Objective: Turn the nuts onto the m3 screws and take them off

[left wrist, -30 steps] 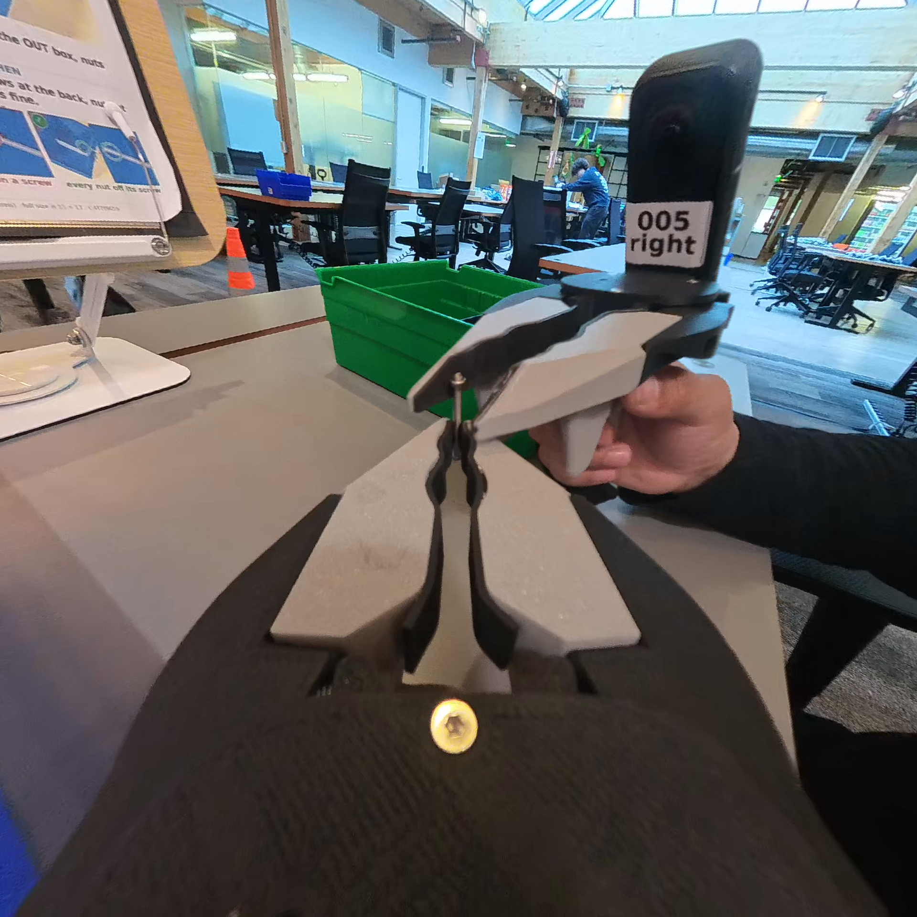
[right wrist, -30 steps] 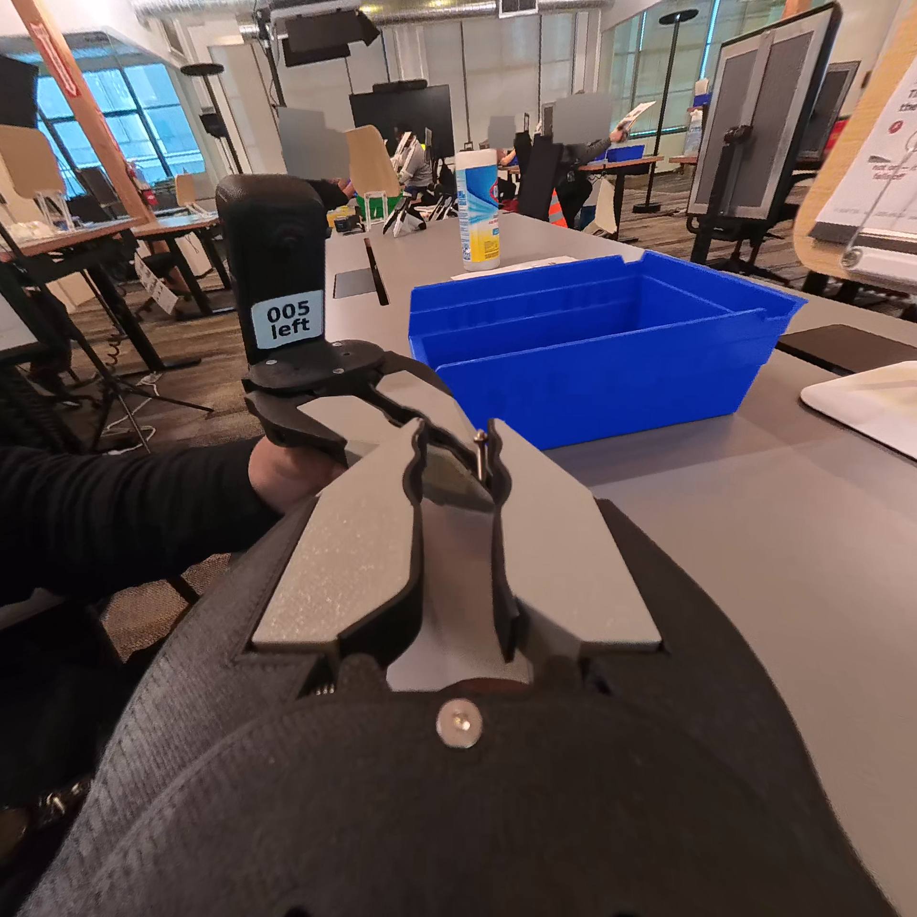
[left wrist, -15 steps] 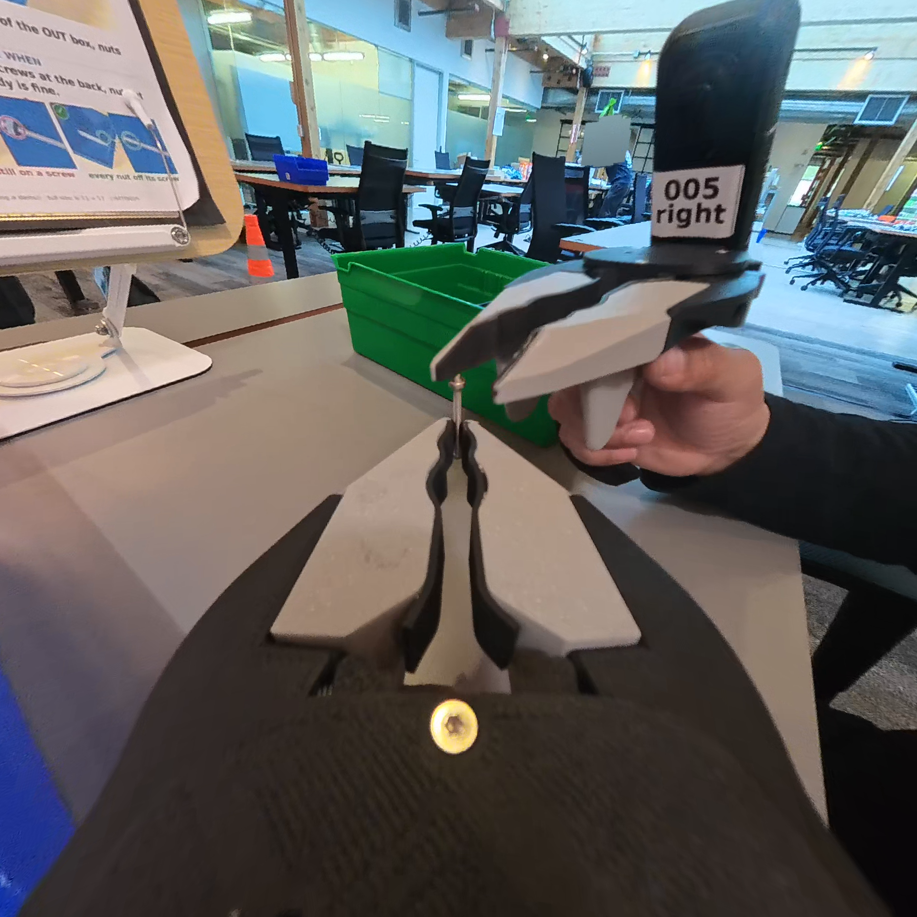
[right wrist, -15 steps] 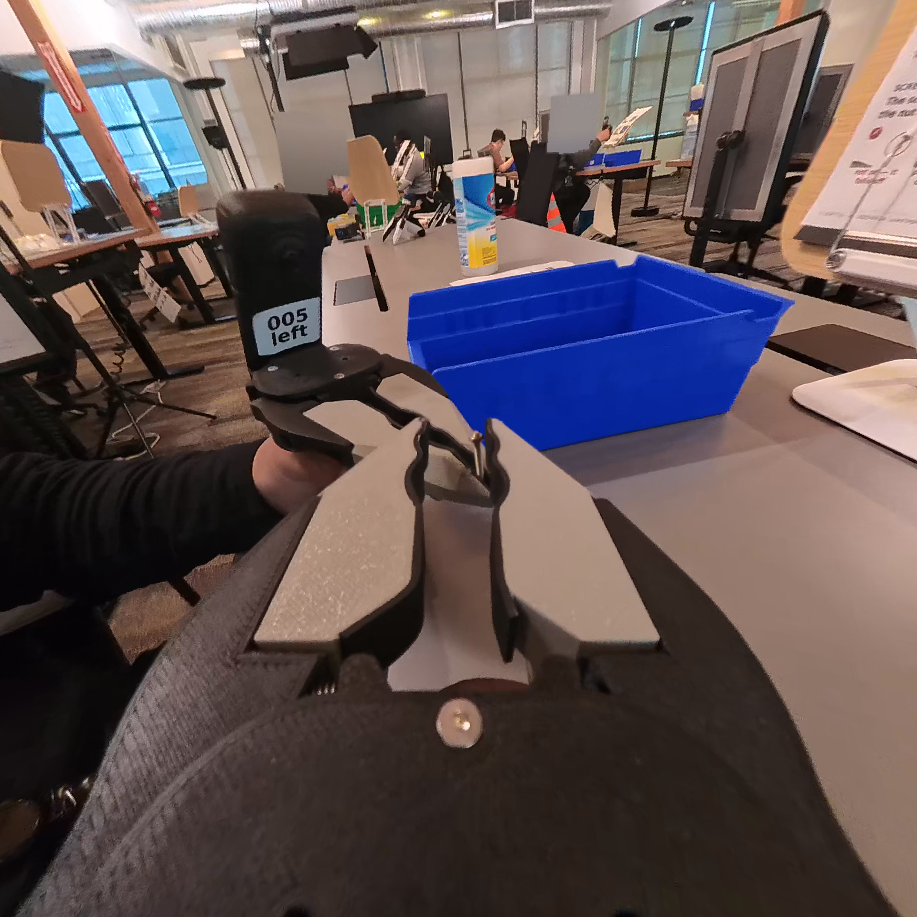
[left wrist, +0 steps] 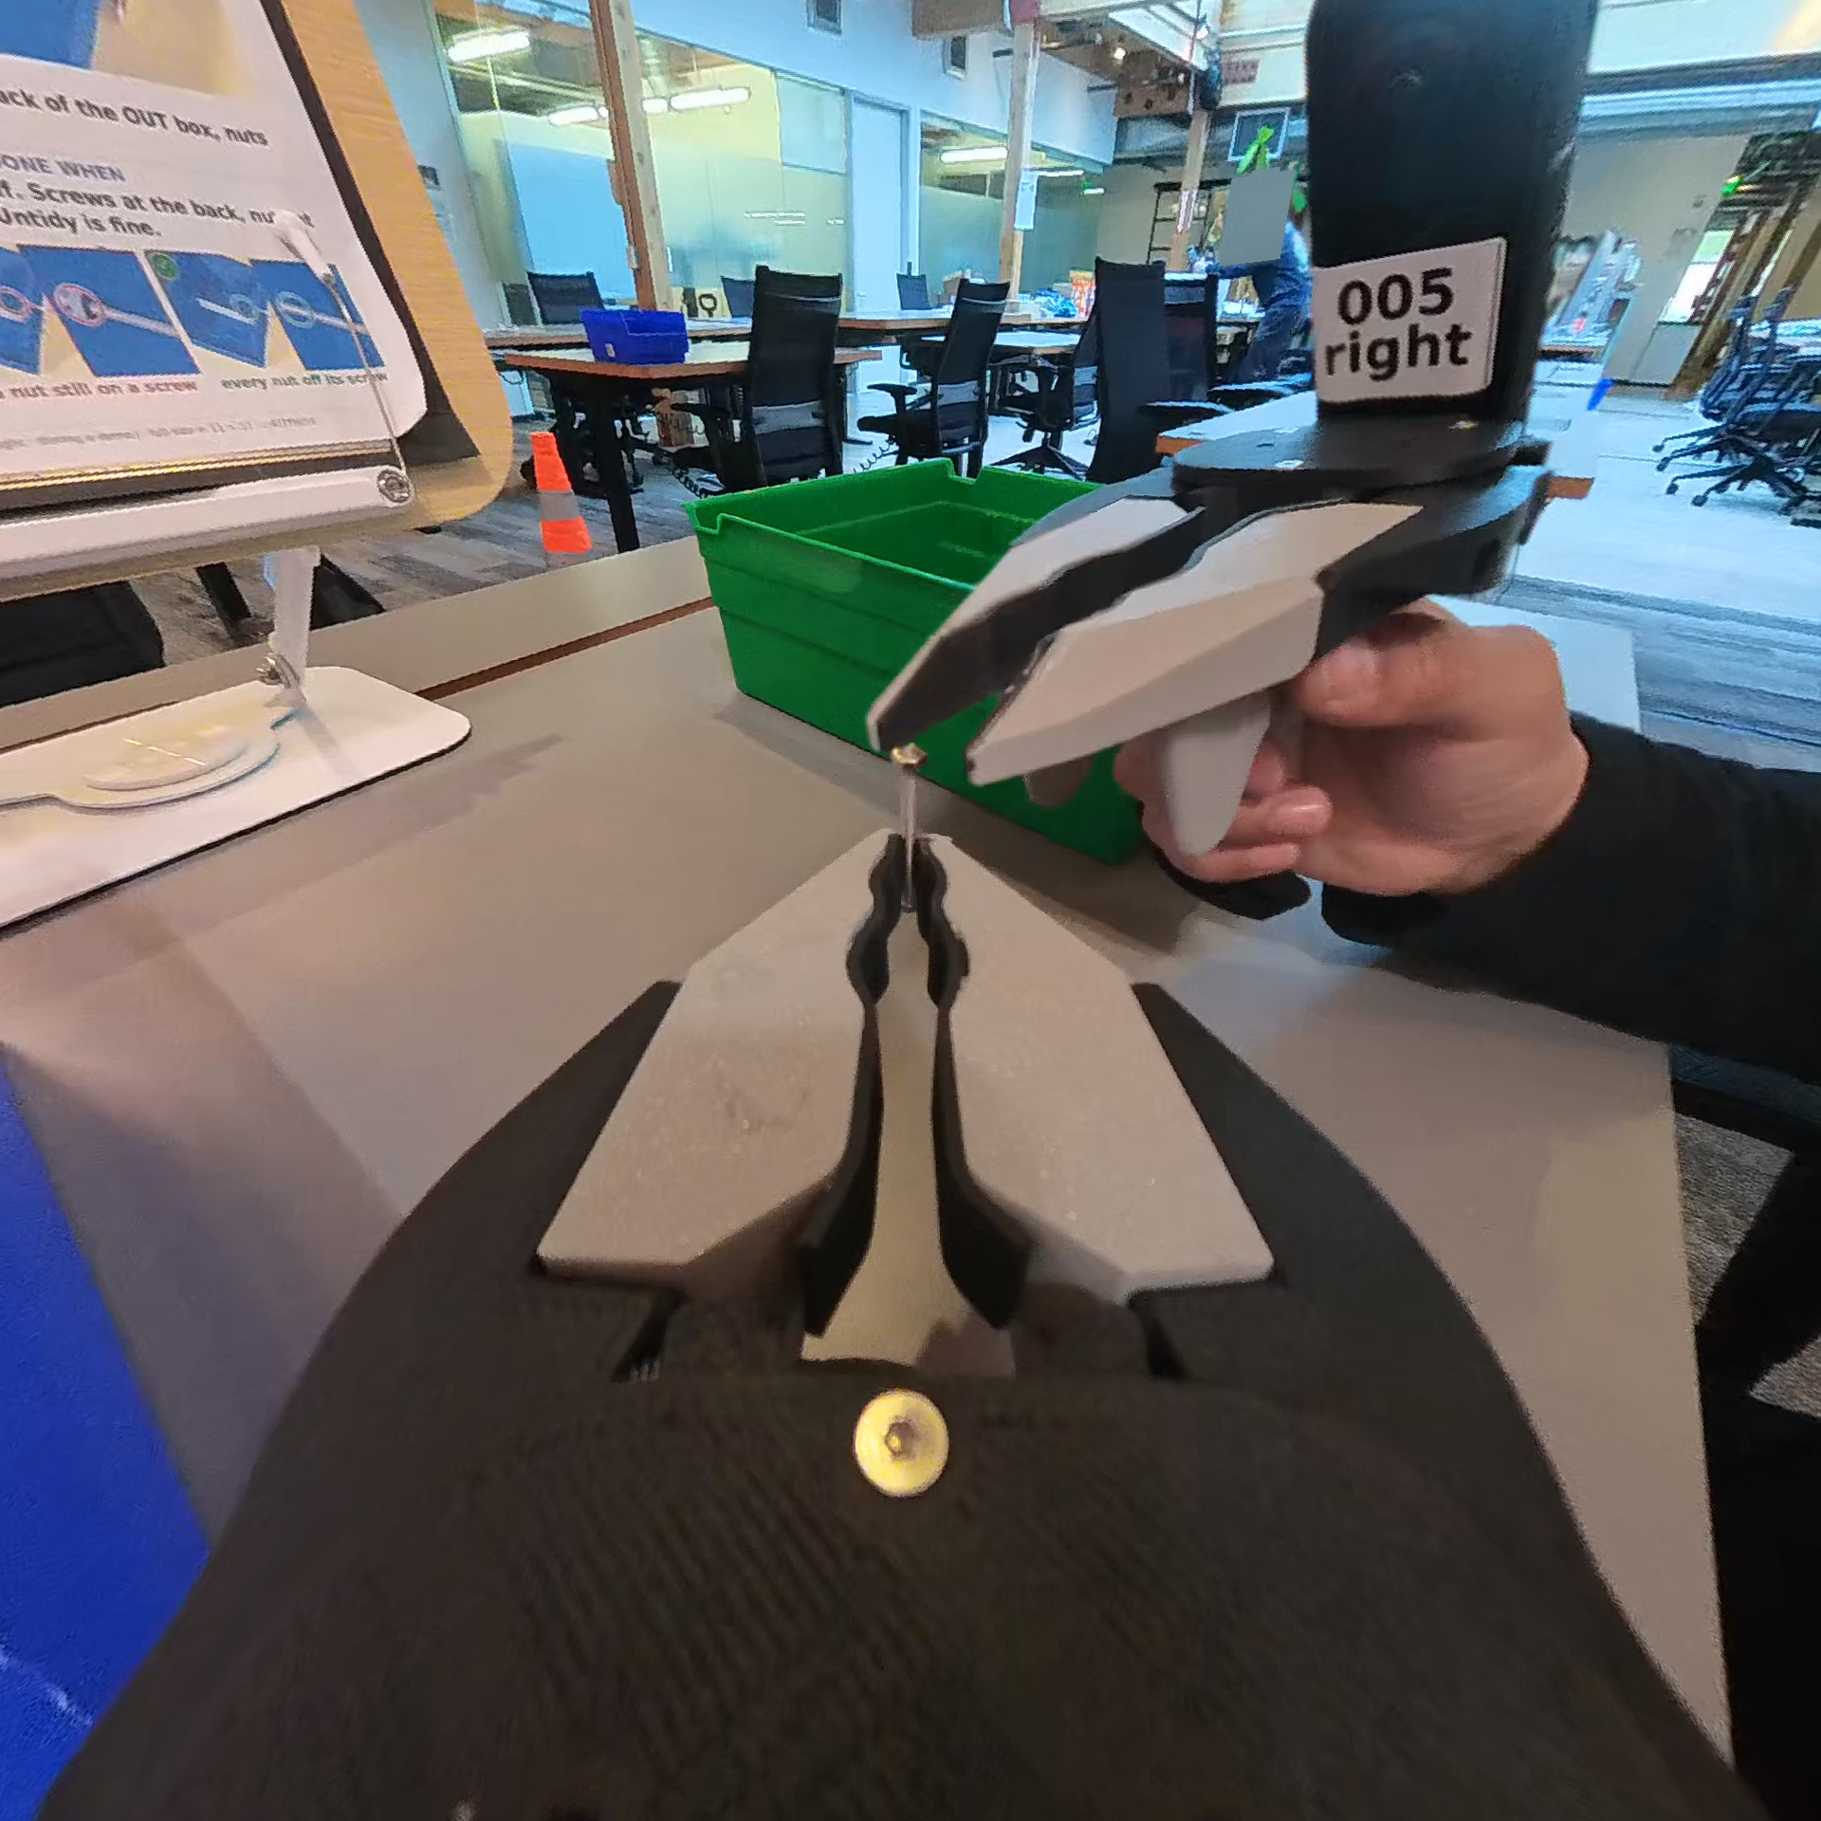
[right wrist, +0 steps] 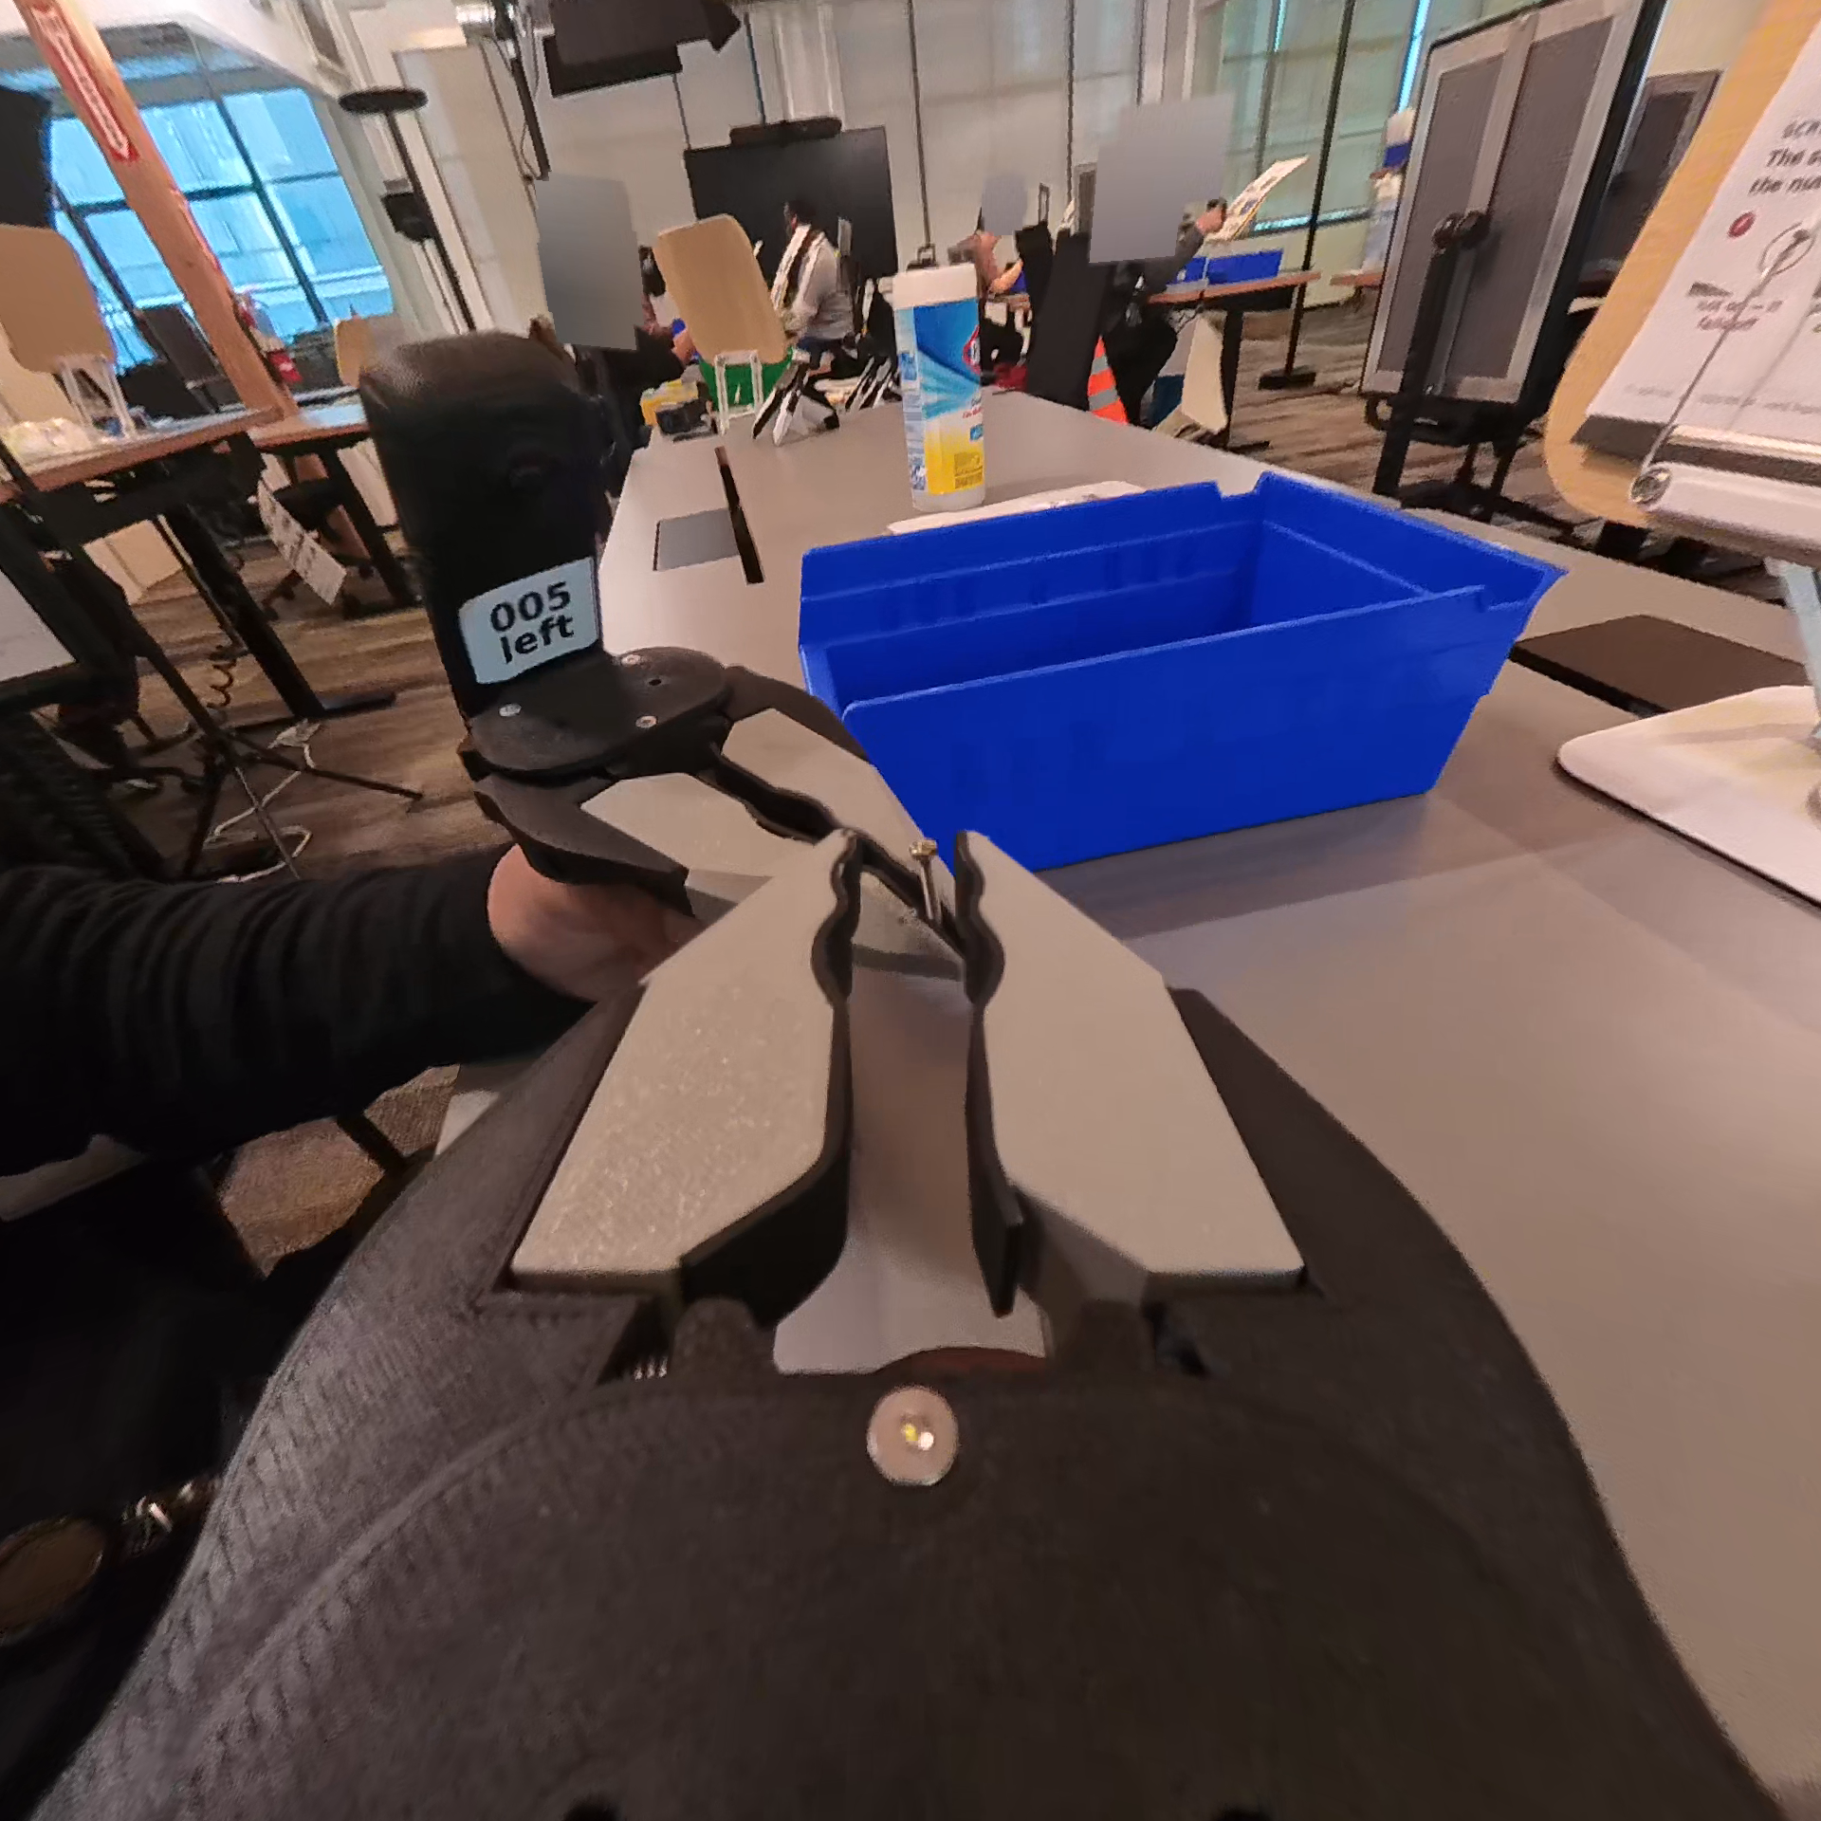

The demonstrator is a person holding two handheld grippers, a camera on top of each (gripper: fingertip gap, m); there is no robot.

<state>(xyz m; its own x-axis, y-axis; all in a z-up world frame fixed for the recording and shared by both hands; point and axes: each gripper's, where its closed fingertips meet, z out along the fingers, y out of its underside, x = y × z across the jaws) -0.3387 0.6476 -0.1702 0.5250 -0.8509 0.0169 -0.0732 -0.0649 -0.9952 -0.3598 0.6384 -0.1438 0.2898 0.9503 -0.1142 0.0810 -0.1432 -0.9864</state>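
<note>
At frame centre, the left hand-held gripper (left wrist: 907, 867) pinches the thin, stiff screw (left wrist: 909, 823) upright, while the right hand-held gripper (left wrist: 921, 754), parted, nears its tiny, droppable nut (left wrist: 905, 756).

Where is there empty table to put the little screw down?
Bare grey table lies between the white stand base and the green bin, and right of the blue bin in the right wrist view. It is crowded where the left gripper holds the screw under the open right gripper.
</note>
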